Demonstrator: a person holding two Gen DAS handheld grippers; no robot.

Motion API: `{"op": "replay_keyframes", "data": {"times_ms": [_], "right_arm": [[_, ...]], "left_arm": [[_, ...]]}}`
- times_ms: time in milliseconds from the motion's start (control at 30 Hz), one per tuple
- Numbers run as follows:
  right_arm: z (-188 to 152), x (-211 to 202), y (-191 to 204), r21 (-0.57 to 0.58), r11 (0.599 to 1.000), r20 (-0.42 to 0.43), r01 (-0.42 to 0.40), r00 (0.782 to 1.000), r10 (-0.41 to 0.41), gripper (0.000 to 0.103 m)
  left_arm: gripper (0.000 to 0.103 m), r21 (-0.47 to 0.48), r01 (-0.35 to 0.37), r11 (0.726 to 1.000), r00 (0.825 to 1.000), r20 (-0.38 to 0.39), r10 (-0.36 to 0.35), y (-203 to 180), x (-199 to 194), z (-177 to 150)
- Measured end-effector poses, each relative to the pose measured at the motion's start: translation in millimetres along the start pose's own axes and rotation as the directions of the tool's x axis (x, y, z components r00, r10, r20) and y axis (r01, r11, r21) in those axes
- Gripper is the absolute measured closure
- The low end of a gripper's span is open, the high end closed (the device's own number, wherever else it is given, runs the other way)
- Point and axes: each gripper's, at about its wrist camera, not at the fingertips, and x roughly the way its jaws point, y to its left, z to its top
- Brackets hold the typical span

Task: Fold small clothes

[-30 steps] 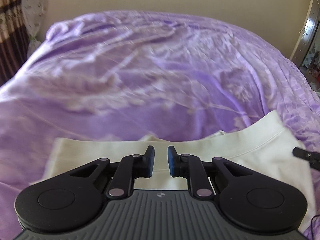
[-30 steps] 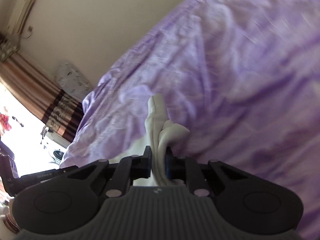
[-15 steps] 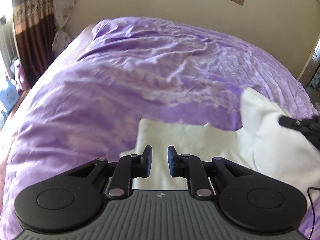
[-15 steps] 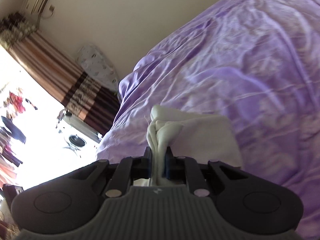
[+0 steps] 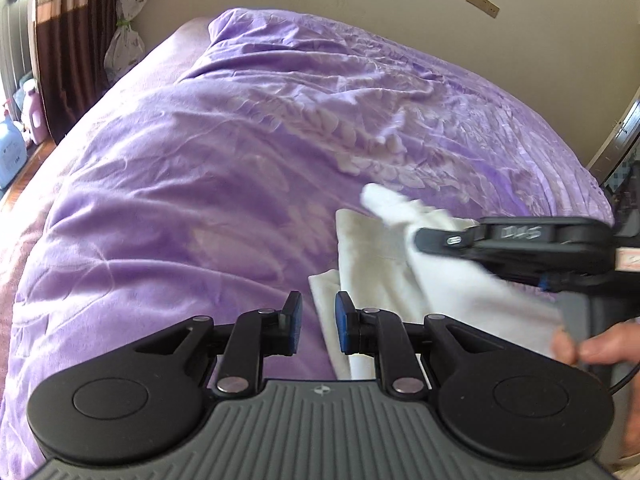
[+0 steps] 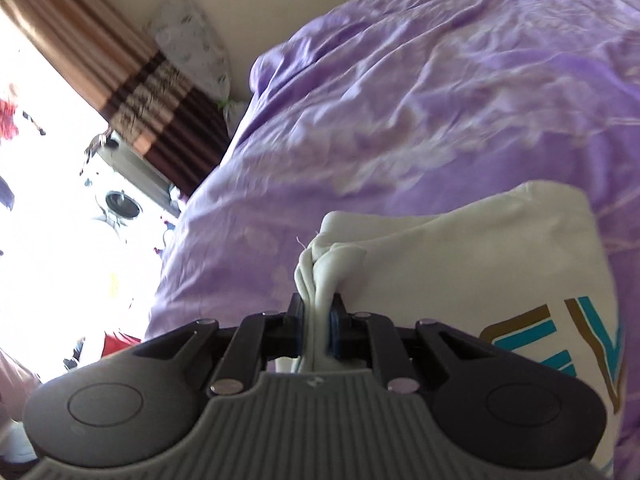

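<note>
A small white garment [image 5: 384, 264] lies on the purple bed cover at the near right. My left gripper [image 5: 317, 322] is open and empty, just above the garment's left edge. My right gripper [image 6: 316, 322] is shut on a bunched fold of the white garment [image 6: 460, 264], which shows a teal and brown print [image 6: 560, 340] at the right. In the left wrist view the right gripper [image 5: 424, 240] reaches in from the right and carries a lifted flap of the cloth leftward over the rest.
The purple bed cover [image 5: 248, 168] fills most of both views. A brown striped curtain [image 5: 64, 40] and bottles on the floor [image 5: 12, 140] stand at the left of the bed. A beige wall runs behind. A bright window [image 6: 48, 200] shows at the left.
The right gripper has carried the held cloth flap leftward across the garment, folding it over. The left gripper has drawn back and leftward, staying open.
</note>
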Motion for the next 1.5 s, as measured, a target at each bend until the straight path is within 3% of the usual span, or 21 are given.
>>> {"op": "replay_keyframes", "data": {"times_ms": [133, 233, 267, 433, 533, 633, 800, 1000, 1133, 1233, 1300, 1367, 1400, 1433, 1467, 1500], "right_arm": [[-15, 34, 16, -0.059, 0.996, -0.072, 0.061, 0.995, -0.065, 0.094], [-19, 40, 19, -0.064, 0.997, -0.107, 0.054, 0.992, -0.061, 0.078], [-18, 35, 22, -0.075, 0.996, -0.106, 0.037, 0.993, -0.045, 0.071], [-22, -13, 46, -0.163, 0.985, -0.088, -0.047, 0.996, 0.032, 0.069], [-29, -52, 53, -0.192, 0.975, -0.091, -0.113, 0.991, 0.097, 0.069], [-37, -93, 50, -0.234, 0.964, -0.06, -0.13, 0.991, 0.119, 0.067], [-55, -151, 11, -0.238, 0.965, -0.015, -0.113, 0.994, 0.113, 0.061], [-103, -184, -56, -0.27, 0.963, 0.009, 0.009, 1.0, -0.007, 0.056], [-138, -187, -92, -0.29, 0.954, 0.003, 0.073, 0.997, -0.075, 0.052], [-159, -179, -108, -0.293, 0.952, -0.022, 0.089, 0.995, -0.1, 0.051], [-169, -167, -112, -0.299, 0.95, -0.048, 0.095, 0.992, -0.114, 0.051], [-174, -153, -113, -0.305, 0.946, -0.064, 0.113, 0.988, -0.139, 0.055], [-176, -148, -114, -0.308, 0.943, -0.059, 0.126, 0.987, -0.152, 0.065], [-178, -145, -116, -0.312, 0.94, -0.051, 0.141, 0.985, -0.165, 0.069], [-178, -142, -118, -0.309, 0.939, -0.043, 0.151, 0.984, -0.173, 0.077], [-178, -142, -121, -0.299, 0.942, -0.037, 0.151, 0.985, -0.169, 0.091]], "left_arm": [[0.083, -0.021, 0.013, 1.0, 1.0, -0.016, -0.013, 8, 1, -3], [0.083, -0.045, 0.035, 0.998, 0.999, -0.023, -0.036, 10, -5, -5], [0.083, -0.053, 0.039, 0.998, 0.999, -0.023, -0.041, 9, -9, -6], [0.082, -0.07, 0.059, 0.996, 0.998, -0.004, -0.06, -2, -39, -8], [0.073, -0.081, 0.09, 0.993, 0.996, -0.004, -0.09, -12, -60, -13], [0.063, -0.1, 0.121, 0.988, 0.992, -0.018, -0.124, -22, -76, -24], [0.048, -0.149, 0.177, 0.973, 0.979, -0.075, -0.189, -31, -78, -50], [0.045, -0.175, 0.119, 0.977, 0.978, -0.147, -0.145, -28, -59, -73], [0.045, -0.136, 0.034, 0.99, 0.979, -0.196, -0.061, -28, -42, -86], [0.045, -0.122, 0.022, 0.992, 0.974, -0.221, -0.048, -26, -33, -93], [0.045, -0.122, 0.022, 0.992, 0.975, -0.218, -0.048, -25, -30, -96], [0.06, -0.128, 0.034, 0.991, 0.973, -0.221, -0.062, -27, -28, -98], [0.065, -0.129, 0.042, 0.991, 0.971, -0.226, -0.071, -28, -26, -99], [0.067, -0.124, 0.037, 0.992, 0.971, -0.229, -0.065, -29, -26, -100], [0.078, -0.108, 0.023, 0.994, 0.974, -0.222, -0.047, -32, -26, -101], [0.081, -0.087, 0.01, 0.996, 0.976, -0.215, -0.028, -35, -27, -102]]}}
